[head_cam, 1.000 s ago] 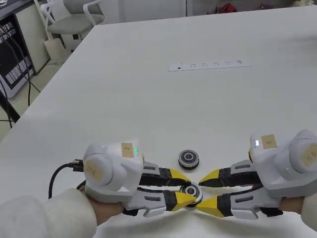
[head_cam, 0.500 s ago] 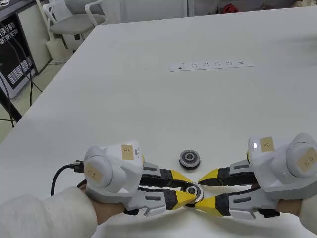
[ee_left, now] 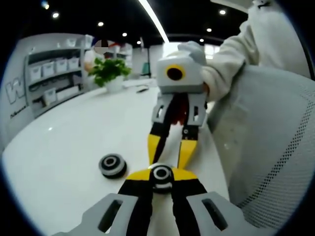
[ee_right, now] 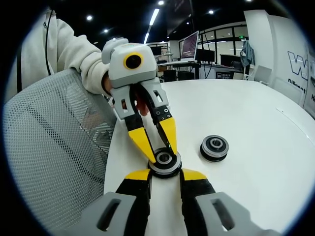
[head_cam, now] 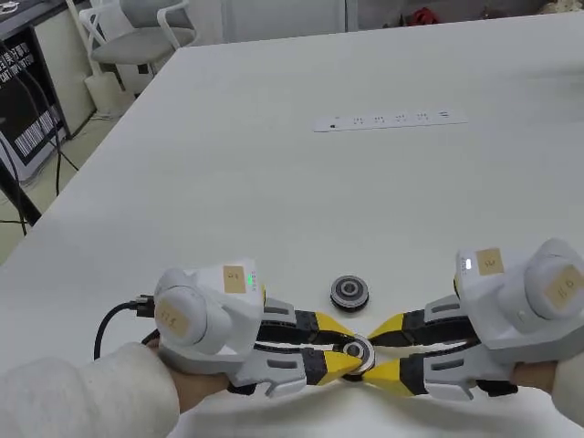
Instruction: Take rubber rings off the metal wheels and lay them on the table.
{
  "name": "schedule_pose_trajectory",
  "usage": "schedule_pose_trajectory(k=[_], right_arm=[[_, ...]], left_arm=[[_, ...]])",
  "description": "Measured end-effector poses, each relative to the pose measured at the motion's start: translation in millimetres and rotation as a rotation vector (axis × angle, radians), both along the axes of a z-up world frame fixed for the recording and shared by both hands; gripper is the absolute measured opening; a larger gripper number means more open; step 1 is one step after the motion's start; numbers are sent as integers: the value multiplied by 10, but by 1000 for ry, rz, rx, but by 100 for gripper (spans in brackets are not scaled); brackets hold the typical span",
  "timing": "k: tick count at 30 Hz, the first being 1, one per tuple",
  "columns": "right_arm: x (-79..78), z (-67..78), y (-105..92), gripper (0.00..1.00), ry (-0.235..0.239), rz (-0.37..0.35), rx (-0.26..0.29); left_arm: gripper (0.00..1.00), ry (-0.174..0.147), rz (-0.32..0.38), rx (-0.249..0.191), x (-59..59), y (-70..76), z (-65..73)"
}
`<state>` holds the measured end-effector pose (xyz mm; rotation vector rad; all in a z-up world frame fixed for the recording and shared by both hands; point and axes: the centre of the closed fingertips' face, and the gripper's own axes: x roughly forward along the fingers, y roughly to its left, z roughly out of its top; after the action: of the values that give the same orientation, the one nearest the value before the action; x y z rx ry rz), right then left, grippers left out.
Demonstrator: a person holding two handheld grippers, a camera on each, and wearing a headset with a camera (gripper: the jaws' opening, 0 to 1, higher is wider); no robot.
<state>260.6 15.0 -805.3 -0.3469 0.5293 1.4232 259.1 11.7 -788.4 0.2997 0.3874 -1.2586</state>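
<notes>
The left gripper (head_cam: 347,349) pinches the metal wheel (head_cam: 354,349) at the surface's (head_cam: 274,182) near edge, its fingers nearly closed. The right gripper's (head_cam: 368,352) fingers are clamped narrowly on the rubber ring (ee_right: 165,170). The step probably goes best with the left hold firm and the ring peeled outward evenly. A second wheel (head_cam: 349,291) lies just beyond.

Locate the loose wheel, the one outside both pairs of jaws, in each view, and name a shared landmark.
Head view: loose wheel on the table, just beyond the meeting jaw tips.
Left gripper view: lower left.
Right gripper view: right of centre.
Shared landmark: the gripped wheel beside it.
</notes>
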Motion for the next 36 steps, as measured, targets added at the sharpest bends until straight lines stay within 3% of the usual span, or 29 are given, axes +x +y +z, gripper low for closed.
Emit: schedule_pose_trajectory(k=[7, 29, 33, 36], right_arm=[[-5, -30, -32, 15, 15, -1, -25], [21, -36, -69, 2, -54, 5, -92], [63, -39, -114, 0, 11, -49, -101], [67, -46, -135, 0, 21, -60, -109]], left_arm=[[14, 2, 2, -3, 21, -5, -7], [14, 2, 8, -3, 38, -29, -3], [14, -1, 10, -4, 46, -54, -6], [14, -10, 5, 1, 52, -85, -9]])
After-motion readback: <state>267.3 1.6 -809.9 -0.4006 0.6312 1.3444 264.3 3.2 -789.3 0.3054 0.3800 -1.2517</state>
